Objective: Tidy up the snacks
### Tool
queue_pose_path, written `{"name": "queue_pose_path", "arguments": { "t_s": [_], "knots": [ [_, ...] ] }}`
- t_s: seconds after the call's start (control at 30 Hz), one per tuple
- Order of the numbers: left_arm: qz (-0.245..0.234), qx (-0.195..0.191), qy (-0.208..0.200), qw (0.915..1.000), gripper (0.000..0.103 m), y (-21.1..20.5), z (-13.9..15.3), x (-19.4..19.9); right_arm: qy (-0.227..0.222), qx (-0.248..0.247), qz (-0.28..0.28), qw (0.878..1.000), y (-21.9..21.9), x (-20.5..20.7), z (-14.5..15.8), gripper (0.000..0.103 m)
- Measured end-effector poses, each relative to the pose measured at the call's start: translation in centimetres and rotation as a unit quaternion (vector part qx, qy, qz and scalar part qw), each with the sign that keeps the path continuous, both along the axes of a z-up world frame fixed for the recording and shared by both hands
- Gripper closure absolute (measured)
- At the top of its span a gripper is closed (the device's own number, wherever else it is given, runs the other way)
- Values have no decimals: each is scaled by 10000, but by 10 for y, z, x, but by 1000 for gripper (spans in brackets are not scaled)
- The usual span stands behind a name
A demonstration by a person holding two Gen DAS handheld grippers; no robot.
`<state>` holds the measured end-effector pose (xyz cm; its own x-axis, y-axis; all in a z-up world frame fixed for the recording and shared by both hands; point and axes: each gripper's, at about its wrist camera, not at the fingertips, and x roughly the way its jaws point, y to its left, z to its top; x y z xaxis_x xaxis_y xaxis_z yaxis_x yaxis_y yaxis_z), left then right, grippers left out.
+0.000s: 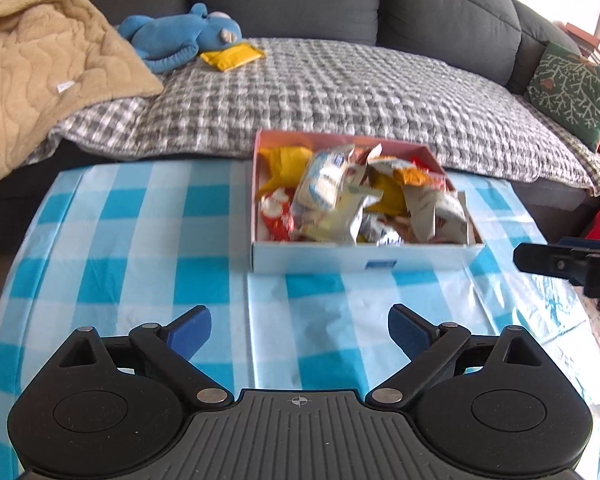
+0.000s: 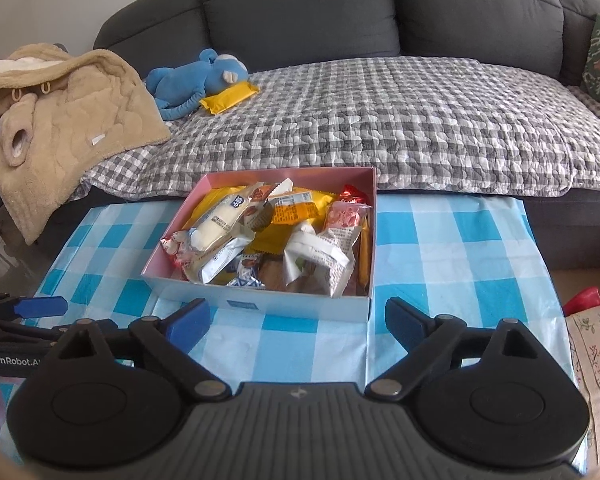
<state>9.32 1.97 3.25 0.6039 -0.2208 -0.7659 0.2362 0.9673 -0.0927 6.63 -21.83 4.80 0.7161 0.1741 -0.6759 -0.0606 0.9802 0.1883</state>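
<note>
A shallow cardboard box (image 1: 356,262) (image 2: 292,304), pink inside and pale blue outside, stands at the far edge of the table on a blue-and-white checked cloth (image 1: 140,240) (image 2: 460,248). It holds several snack packets: yellow (image 1: 286,162), white (image 1: 326,184) (image 2: 220,226), red (image 1: 276,214) and orange (image 2: 296,212) ones. My left gripper (image 1: 300,330) is open over bare cloth, short of the box. My right gripper (image 2: 298,320) is open too, its tips just before the box's near wall. Nothing lies between either pair of fingers. One yellow packet (image 1: 232,55) (image 2: 230,98) lies on the sofa.
Behind the table a grey sofa carries a checked quilt (image 1: 340,92) (image 2: 380,120), a blue plush toy (image 1: 180,36) (image 2: 196,78), a beige fleece garment (image 1: 40,80) (image 2: 60,120) and a green cushion (image 1: 572,84). A red bag (image 2: 588,296) sits on the floor at right.
</note>
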Motion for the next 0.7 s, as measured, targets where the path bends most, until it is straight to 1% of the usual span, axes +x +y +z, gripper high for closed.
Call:
{"name": "queue_pose_path", "arguments": {
  "t_s": [0.07,0.2,0.27,0.3,0.47,0.53,0.7],
  "knots": [
    [37,95,27,9999,6,-1,0,-11,11,43,-15,10000,1,-9,1,7],
    [156,163,-45,9997,6,-2,0,-30,116,234,-32,9997,4,-24,-3,6],
    [175,229,-104,9995,5,-4,0,-38,129,251,-50,9996,6,-30,-5,5],
    [190,277,-134,9993,3,-5,0,-41,121,226,-64,9997,8,-33,-6,5],
    [357,512,-287,9976,3,-7,-9,-56,70,-64,-86,9999,15,-46,-13,4],
    [395,582,-233,9972,3,-7,-14,-58,59,-157,-123,9998,17,-48,-16,4],
    [494,613,-54,9969,3,-6,-25,-60,125,-330,-78,9993,19,-51,-25,3]
  ]
}}
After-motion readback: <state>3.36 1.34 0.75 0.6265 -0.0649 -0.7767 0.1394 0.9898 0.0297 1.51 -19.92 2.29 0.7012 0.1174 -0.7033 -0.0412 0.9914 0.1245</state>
